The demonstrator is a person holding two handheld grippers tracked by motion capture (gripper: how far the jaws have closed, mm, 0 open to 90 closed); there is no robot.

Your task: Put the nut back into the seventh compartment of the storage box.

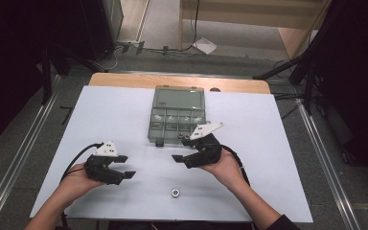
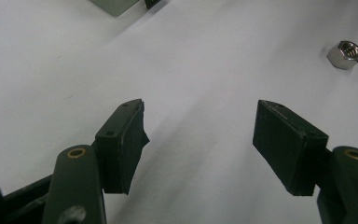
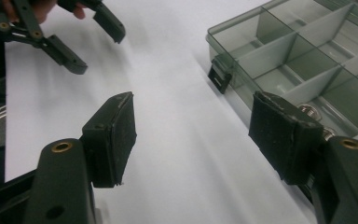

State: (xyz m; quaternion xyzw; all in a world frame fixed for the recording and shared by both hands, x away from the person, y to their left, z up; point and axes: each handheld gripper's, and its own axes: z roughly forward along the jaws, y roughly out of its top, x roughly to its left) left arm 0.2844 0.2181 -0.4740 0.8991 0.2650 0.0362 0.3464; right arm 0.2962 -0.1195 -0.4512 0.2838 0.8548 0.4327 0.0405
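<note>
The hex nut [image 1: 174, 192] lies at lower centre of the high view on the white table [image 1: 124, 115], between both hands, nearer the left gripper [image 1: 124, 167]. Both it and the right gripper [image 1: 180, 149], beside the compartment box [image 1: 178, 115], gape empty.

Left gripper [image 1: 127, 166] and right gripper [image 1: 180, 149]: black bodies, dark-green jaws with brass-ringed screw holes, flat worn pads [image 3: 284, 135], white three-cornered top plates, black trailing cables. Dark sleeve [image 1: 280, 223] on right arm.
</note>
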